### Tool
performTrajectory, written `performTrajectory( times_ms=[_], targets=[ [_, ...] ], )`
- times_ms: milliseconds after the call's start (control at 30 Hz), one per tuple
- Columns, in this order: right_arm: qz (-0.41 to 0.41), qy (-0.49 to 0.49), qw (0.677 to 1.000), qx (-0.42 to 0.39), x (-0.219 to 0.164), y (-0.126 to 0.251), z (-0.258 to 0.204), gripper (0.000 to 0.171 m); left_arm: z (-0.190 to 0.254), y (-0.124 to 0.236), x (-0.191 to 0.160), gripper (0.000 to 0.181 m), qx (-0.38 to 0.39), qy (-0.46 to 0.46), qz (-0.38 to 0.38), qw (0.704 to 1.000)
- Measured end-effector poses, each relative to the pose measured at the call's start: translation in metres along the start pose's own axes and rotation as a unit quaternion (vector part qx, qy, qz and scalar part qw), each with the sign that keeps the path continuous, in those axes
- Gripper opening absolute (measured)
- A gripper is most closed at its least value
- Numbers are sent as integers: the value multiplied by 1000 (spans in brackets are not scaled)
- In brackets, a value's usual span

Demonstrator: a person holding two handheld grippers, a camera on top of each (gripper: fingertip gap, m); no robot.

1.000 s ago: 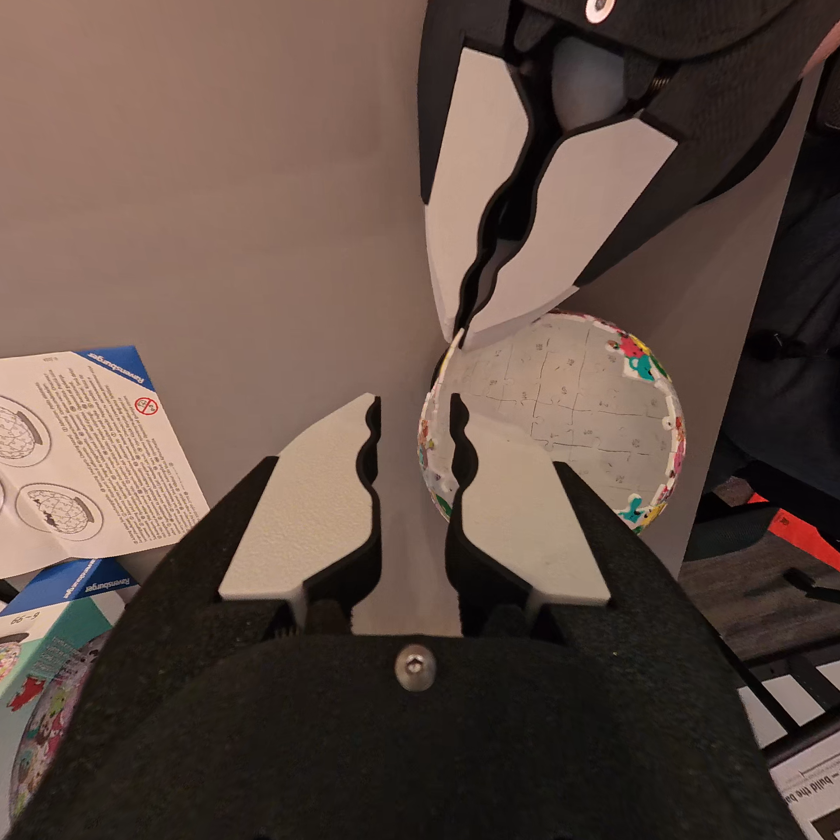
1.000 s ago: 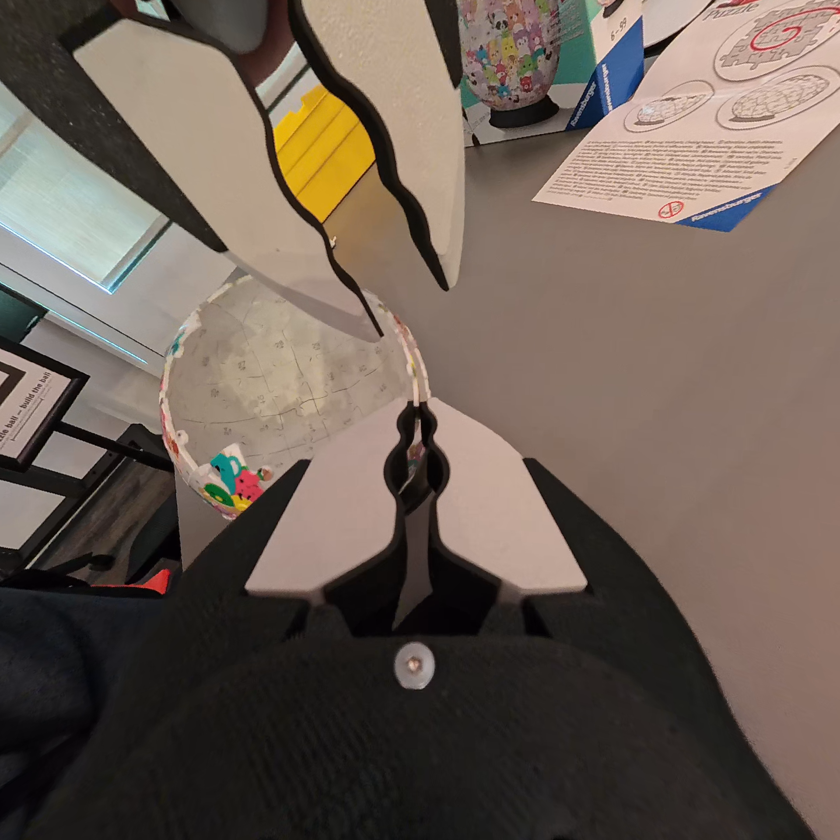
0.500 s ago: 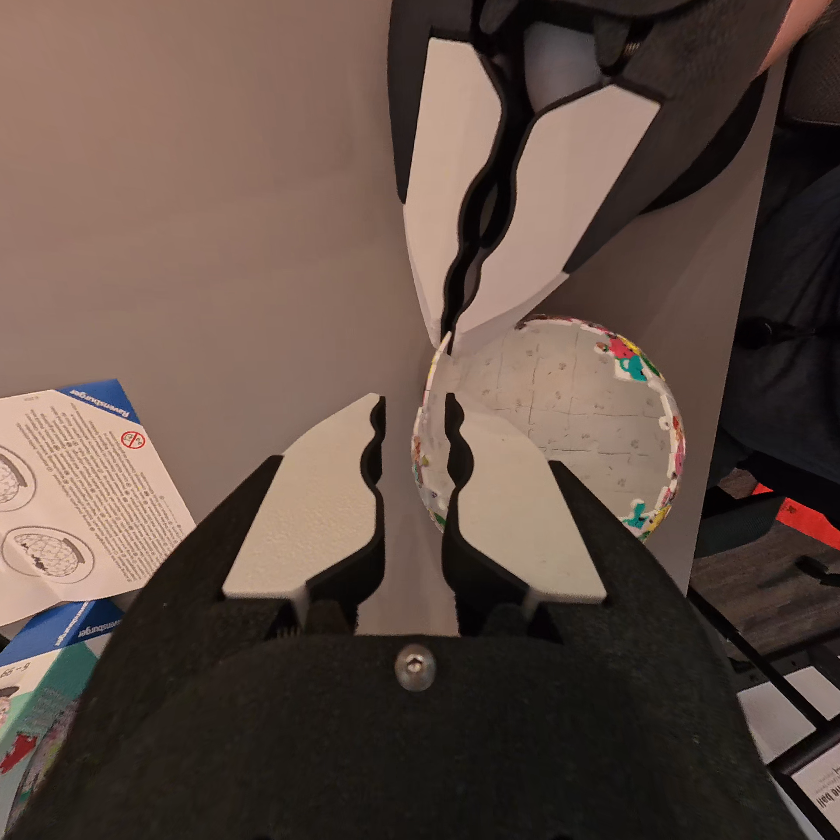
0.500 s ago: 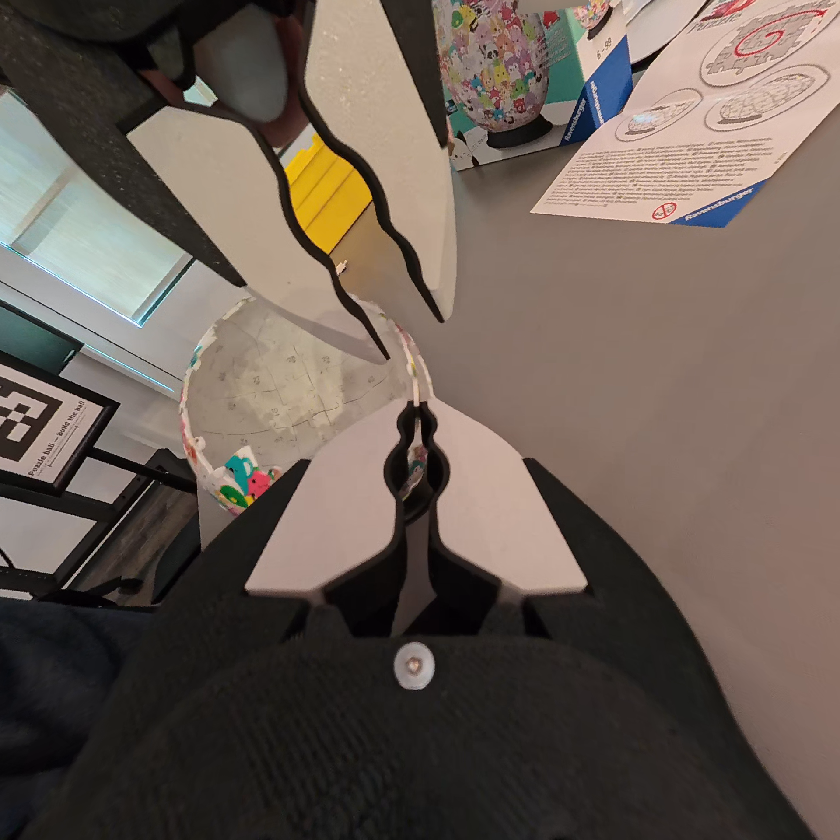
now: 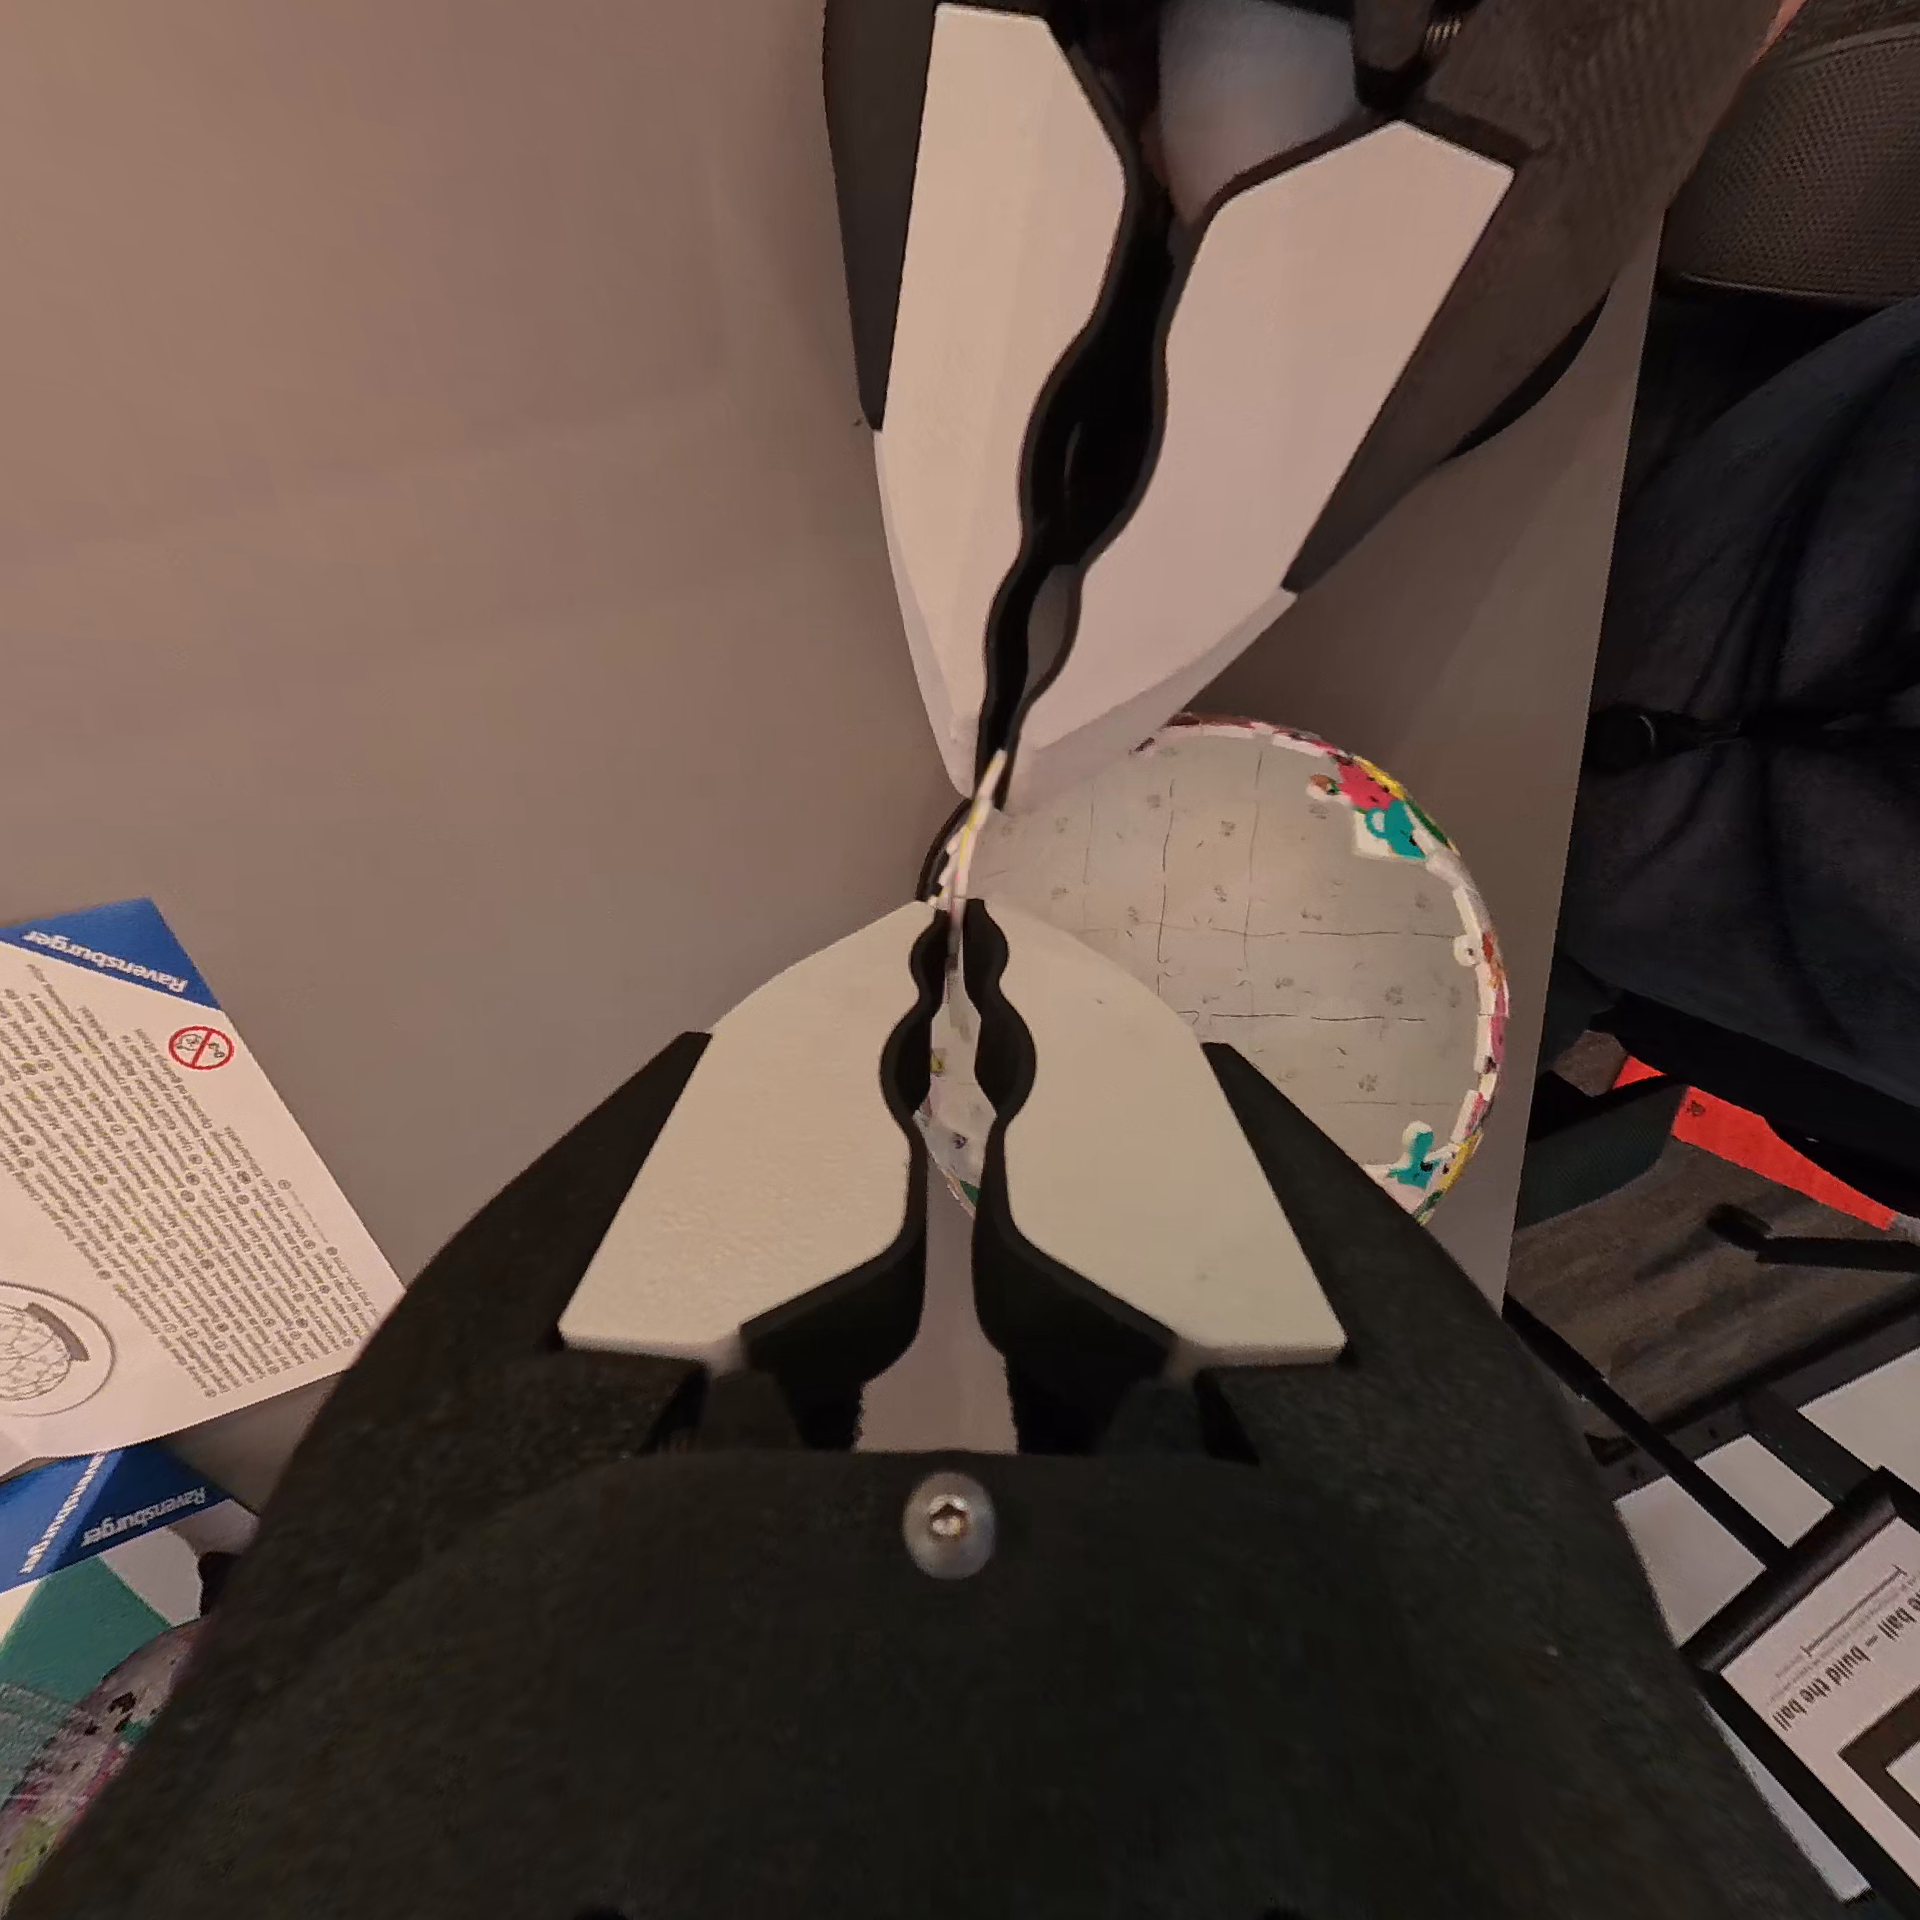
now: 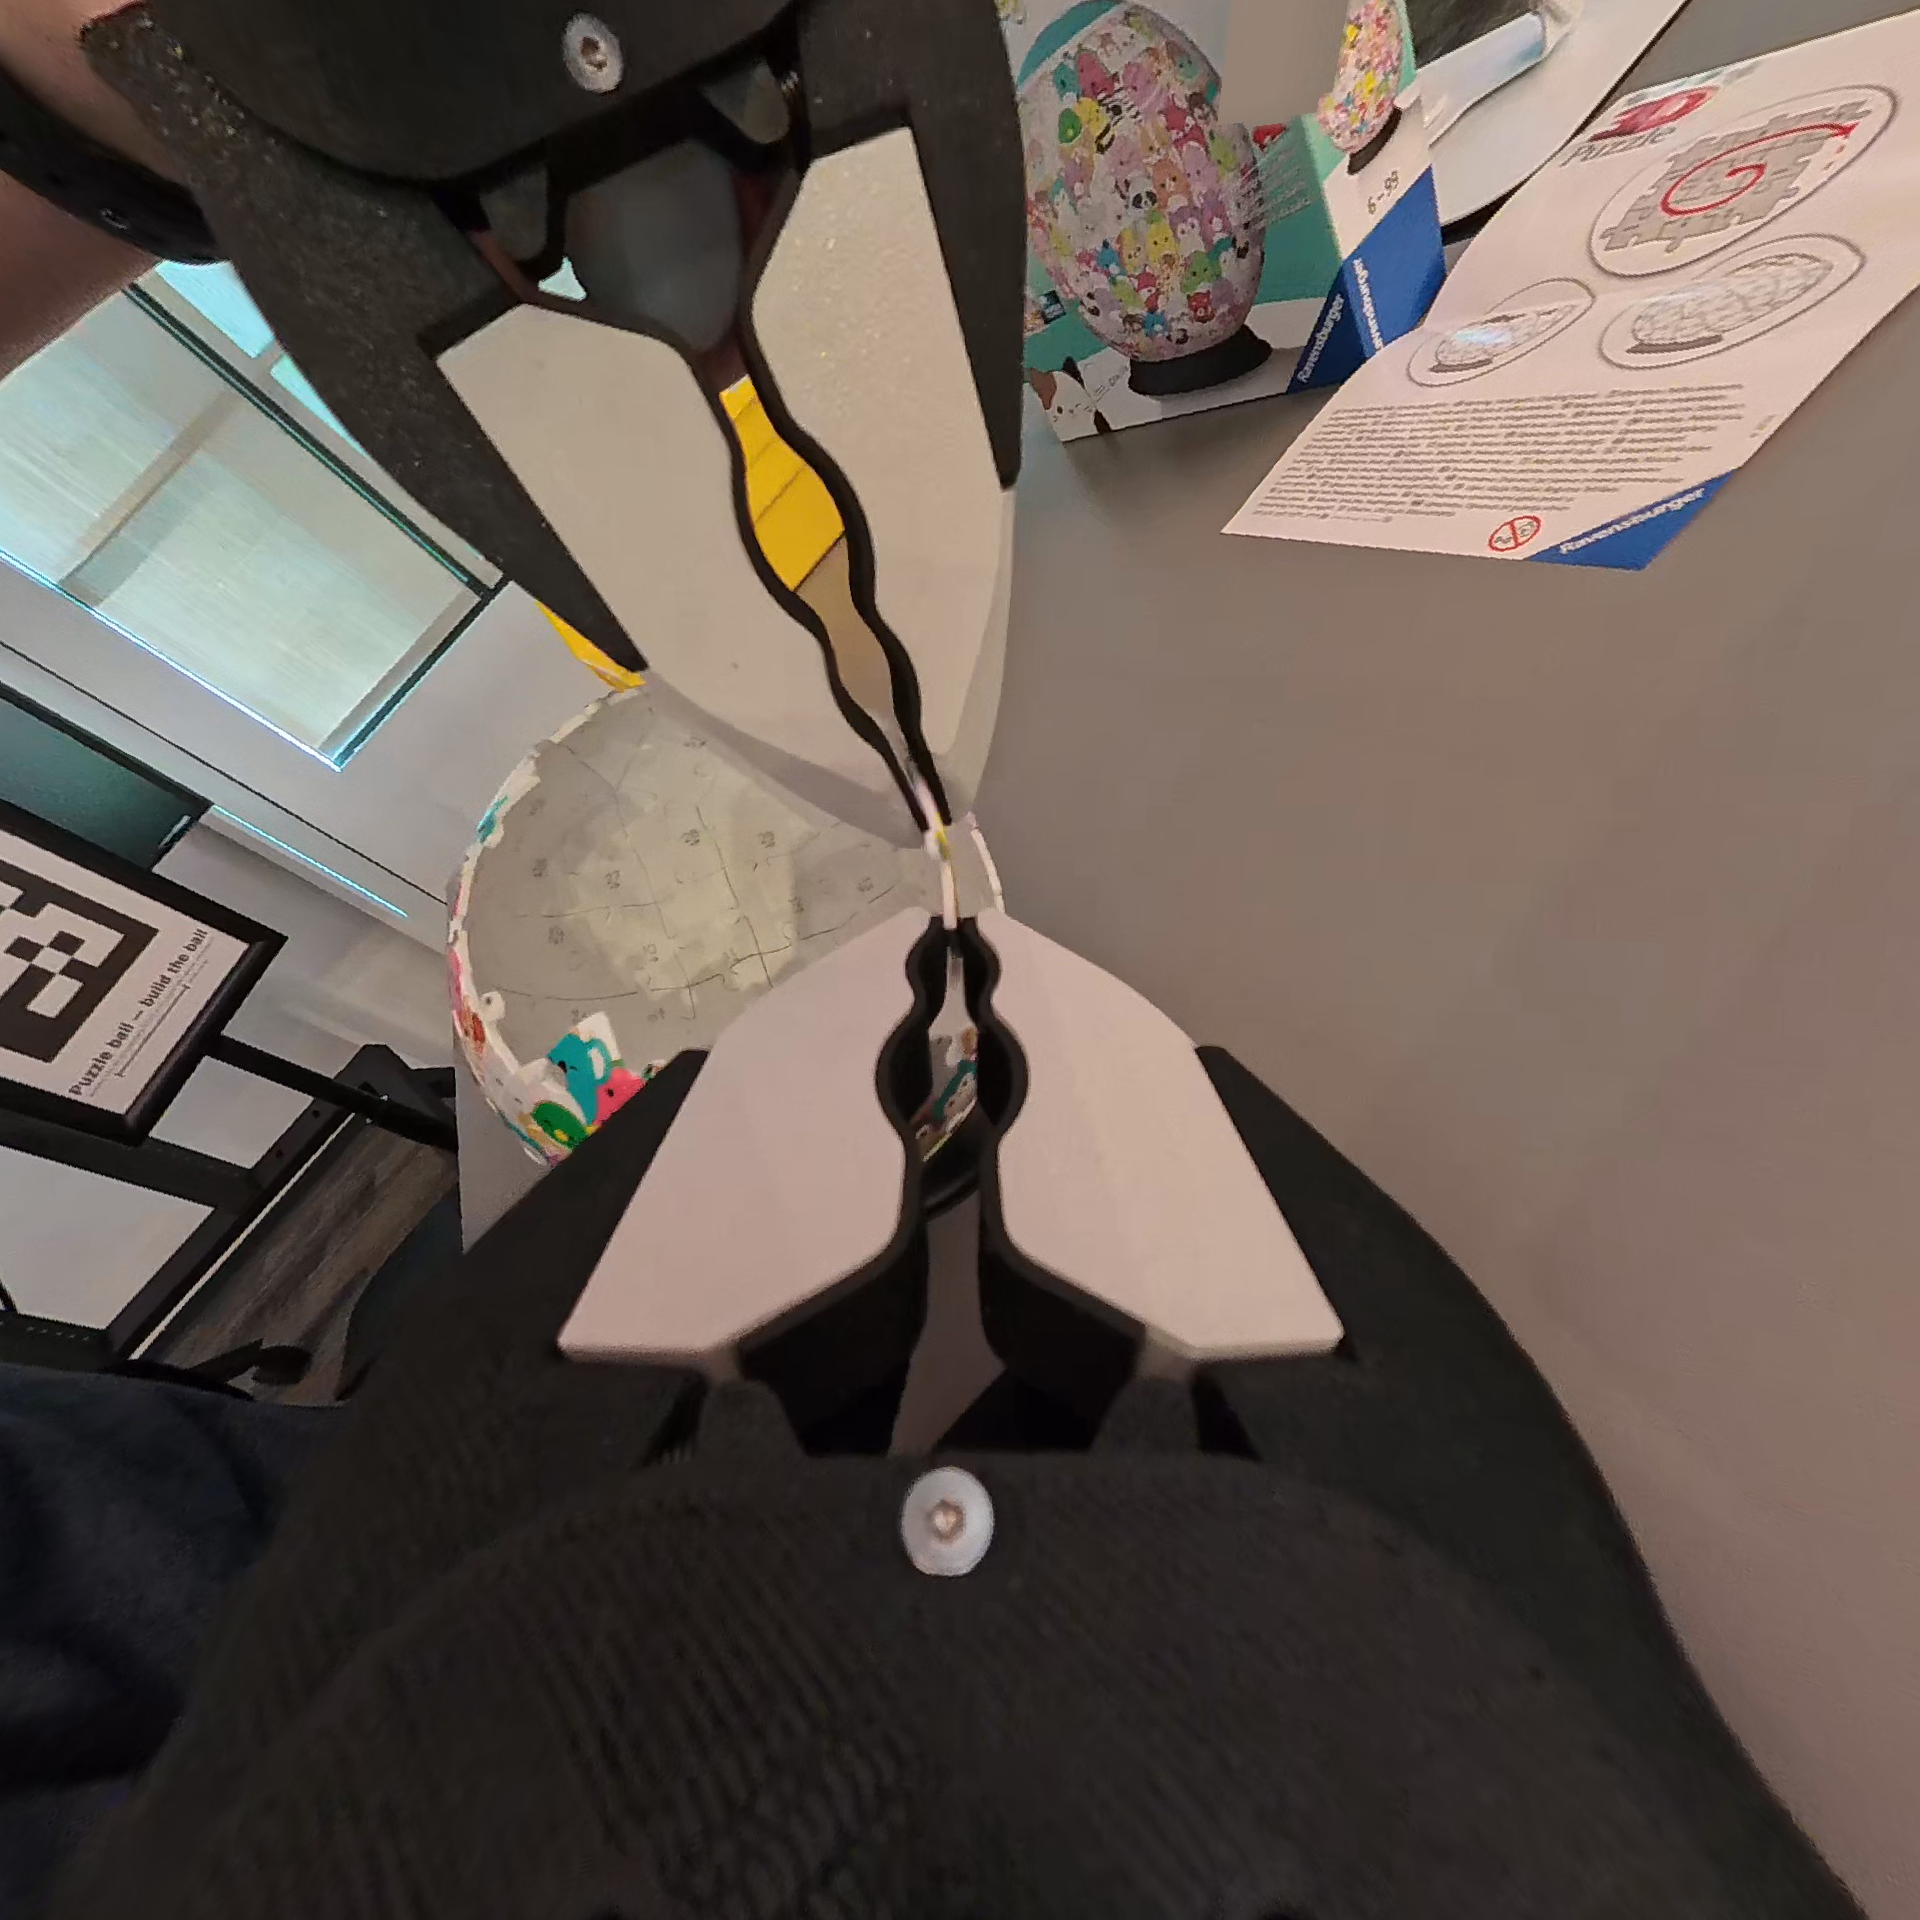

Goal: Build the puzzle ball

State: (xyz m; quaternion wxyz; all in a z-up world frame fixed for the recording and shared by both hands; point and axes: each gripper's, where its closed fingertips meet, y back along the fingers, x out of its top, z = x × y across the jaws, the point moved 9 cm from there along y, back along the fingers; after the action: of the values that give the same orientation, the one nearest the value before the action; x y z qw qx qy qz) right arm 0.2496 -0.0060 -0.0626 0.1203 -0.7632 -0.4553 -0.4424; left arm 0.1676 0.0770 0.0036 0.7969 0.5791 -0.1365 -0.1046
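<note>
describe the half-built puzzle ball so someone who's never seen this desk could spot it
Go to the grey table's edge, away from the instruction sheet and box. The puzzle ball is an open shell pinched by both grippers: pale grey inside, colourful cartoon rim.

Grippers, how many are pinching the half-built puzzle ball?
2. The left gripper is shut on the near part of the puzzle ball rim, and the right gripper is shut on the same rim from the far side, tips almost meeting.
</note>
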Motion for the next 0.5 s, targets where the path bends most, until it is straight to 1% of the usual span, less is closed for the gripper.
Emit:
performTrajectory(
  times_ms=[133,267,300,367,500],
  targets=[
    [-8,8,1000,20,1,-1,-3,17,1,-2,0,2,-11,1,-9,1000],
    [10,66,998,1,6,3,-5,15,2,-4,2,2,-14,-8,-27,1000],
    [5,86,996,-6,7,4,-6,10,2,-4,3,2,-14,-9,-31,999],
    [-13,116,993,-17,6,2,-5,8,2,-4,4,2,-12,-13,-39,999],
    [-17,123,992,8,4,-1,-7,9,3,-6,5,2,-12,-21,-60,998]
  ],
)
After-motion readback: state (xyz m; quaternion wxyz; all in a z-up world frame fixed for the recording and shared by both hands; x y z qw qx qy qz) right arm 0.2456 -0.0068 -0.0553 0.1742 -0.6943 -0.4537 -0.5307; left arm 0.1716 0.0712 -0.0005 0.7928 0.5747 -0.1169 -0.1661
